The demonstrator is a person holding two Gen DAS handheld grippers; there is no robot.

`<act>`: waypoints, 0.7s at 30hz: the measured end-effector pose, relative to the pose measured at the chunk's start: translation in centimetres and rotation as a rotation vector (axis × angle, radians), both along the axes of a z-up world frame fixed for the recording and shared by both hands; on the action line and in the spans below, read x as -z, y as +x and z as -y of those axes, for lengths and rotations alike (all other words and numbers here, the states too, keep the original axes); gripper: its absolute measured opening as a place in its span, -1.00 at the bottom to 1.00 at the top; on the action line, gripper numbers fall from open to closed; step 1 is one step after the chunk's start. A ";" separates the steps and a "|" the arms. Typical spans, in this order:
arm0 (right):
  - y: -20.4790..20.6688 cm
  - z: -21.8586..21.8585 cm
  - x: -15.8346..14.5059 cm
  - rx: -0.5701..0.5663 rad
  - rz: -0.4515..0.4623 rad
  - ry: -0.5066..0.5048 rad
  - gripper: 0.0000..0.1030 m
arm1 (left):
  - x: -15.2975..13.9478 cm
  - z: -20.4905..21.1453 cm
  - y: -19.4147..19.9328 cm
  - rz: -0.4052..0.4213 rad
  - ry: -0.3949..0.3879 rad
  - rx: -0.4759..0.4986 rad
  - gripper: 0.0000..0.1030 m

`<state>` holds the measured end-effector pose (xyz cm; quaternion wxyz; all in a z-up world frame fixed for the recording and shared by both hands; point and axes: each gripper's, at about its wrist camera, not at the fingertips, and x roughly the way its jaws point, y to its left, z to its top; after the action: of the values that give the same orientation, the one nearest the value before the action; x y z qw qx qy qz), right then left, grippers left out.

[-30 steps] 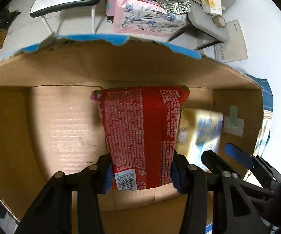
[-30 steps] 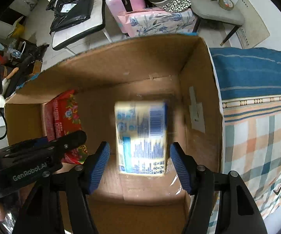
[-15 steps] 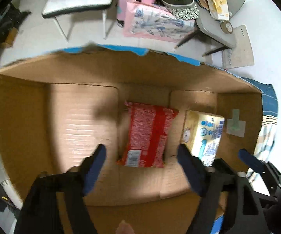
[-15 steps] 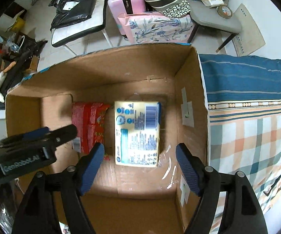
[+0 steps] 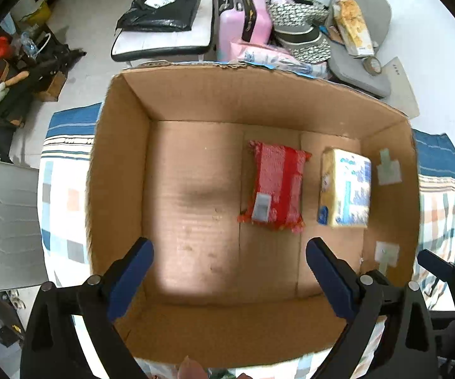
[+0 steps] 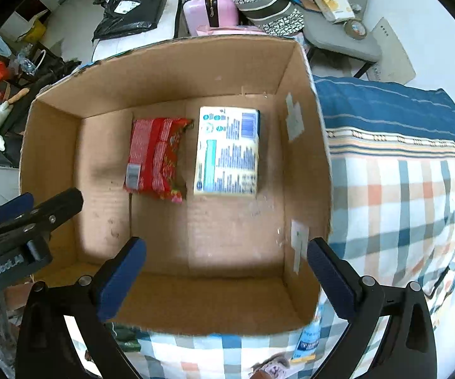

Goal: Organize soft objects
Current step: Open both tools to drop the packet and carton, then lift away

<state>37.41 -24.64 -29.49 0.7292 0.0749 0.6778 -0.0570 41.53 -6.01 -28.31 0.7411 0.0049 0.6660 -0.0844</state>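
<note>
my left hand-held gripper (image 5: 229, 263) hangs above the near part of the cardboard box (image 5: 116, 164), its blue-padded fingers spread wide with nothing between them. my right hand-held gripper (image 6: 225, 263) hangs over the near right part of the same box, also spread wide and empty; in the right wrist view the left one shows as a black arm at the left edge, over the box's left wall.

the box is open at the top and sits on a bed with a checked cover (image 6: 401, 183) of blue, orange and white squares with a blue striped band at its far end. the near half of the box floor is bare cardboard.

past that, toward the far wall of the box, lie the two soft packs. the red pack (image 5: 276, 186) lies flat about mid-width, its barcode label at its near end. just beside it on the right, apart by a narrow gap, lies the pale yellow pack (image 5: 344, 188) with blue print, close to the box's right wall. pieces of pale tape (image 5: 388, 169) stick to that wall.

beyond the far edge of the bed, on the floor, stand a pink suitcase (image 5: 244, 20), a white chair holding a black plastic bag (image 5: 161, 3), and a grey chair (image 5: 361, 41) with a yellow packet on it.
</note>
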 end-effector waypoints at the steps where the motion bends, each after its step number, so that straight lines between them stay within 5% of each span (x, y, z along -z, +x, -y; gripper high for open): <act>1: -0.5 -0.1 -0.3 0.001 0.009 -0.005 1.00 | -0.5 -0.1 -0.6 0.015 0.002 0.004 0.92; 12: -7.7 -1.3 -6.5 -0.005 0.143 -0.050 1.00 | -7.2 -0.1 -8.0 0.276 0.108 0.057 0.92; 21: -12.6 -2.3 -11.7 -0.043 0.240 -0.033 1.00 | -11.7 -1.4 -13.2 0.363 0.064 -0.009 0.92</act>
<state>24.79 -22.38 -17.82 0.8074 0.0545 0.5859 -0.0432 28.31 -4.63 -16.62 0.8490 0.0407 0.5236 -0.0574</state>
